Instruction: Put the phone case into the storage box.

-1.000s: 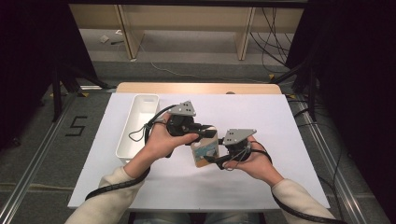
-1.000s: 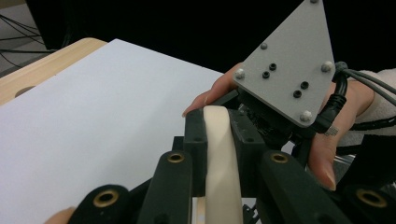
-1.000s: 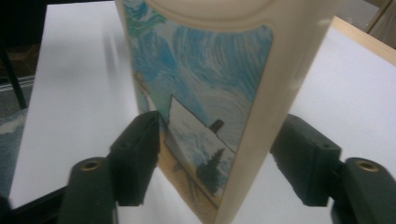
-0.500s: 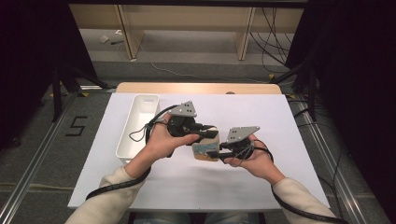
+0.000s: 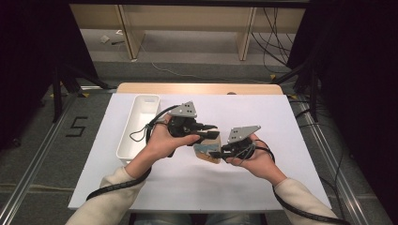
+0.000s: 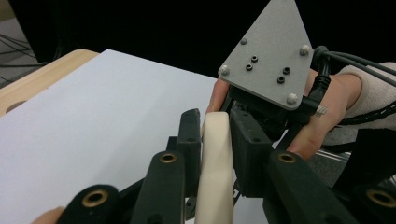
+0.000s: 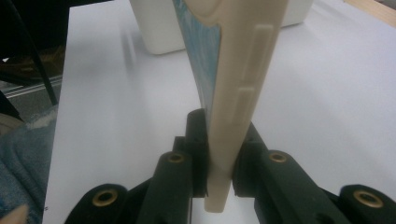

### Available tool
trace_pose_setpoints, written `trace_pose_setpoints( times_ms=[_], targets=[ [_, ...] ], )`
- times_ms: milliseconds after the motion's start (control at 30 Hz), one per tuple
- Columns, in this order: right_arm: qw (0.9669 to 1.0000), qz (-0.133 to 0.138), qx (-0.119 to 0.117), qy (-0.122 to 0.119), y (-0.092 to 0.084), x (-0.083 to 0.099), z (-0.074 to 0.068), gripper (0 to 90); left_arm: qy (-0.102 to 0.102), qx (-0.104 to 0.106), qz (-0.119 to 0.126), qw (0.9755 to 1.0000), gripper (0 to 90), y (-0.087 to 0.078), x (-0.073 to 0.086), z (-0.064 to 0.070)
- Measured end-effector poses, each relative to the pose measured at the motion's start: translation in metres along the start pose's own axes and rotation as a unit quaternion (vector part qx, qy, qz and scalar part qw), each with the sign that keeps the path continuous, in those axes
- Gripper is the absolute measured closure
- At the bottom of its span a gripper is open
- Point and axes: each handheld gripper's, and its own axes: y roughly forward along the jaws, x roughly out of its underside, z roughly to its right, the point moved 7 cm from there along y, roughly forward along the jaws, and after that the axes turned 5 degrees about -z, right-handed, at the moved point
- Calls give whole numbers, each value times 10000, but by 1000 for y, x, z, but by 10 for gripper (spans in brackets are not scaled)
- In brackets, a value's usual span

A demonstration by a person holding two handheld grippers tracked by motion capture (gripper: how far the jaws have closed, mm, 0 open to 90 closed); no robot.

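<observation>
A flat cream panel (image 5: 207,151) with a blue patterned face (image 7: 201,51) is held upright on edge just above the white table sheet, between both hands. My left gripper (image 5: 210,133) comes from the left and grips its top edge (image 6: 215,140); its jaws have just eased open a touch, with the pads still against the panel. My right gripper (image 5: 214,153) comes from the right. Its jaws have just been closing, and they now clamp the panel's thin cream edge (image 7: 223,140). The right gripper's grey plate (image 6: 268,51) stands close behind the panel.
A long white tray (image 5: 139,123) stands at the left of the white sheet (image 5: 263,117), and its wall (image 7: 159,28) lies just beyond the panel. A wooden table edge (image 5: 197,88) runs along the back. Cables trail from both forearms.
The right gripper's jaws have come together on the panel's edge. Both hands have stayed in place, with the left gripper holding the panel throughout.
</observation>
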Motion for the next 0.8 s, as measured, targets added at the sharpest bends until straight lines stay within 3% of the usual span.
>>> trace_pose_setpoints(
  times_ms=[133,200,300,600,800],
  targets=[
    [10000,-20,25,-5,0,0,0,805,170,-44,326,9993,531,-1,-3,-3],
    [10000,2,62,15,-1,-2,0,805,298,-261,438,9983,350,-1,-5,-7],
    [9998,14,173,112,-2,-2,2,804,408,-592,624,9955,239,-4,-8,-10],
    [9961,164,695,516,-7,-1,16,803,364,-1380,725,9871,10,-7,-7,-20],
    [9922,242,994,717,-7,-2,21,802,229,-1687,779,9823,0,-4,-3,-25]
  ],
)
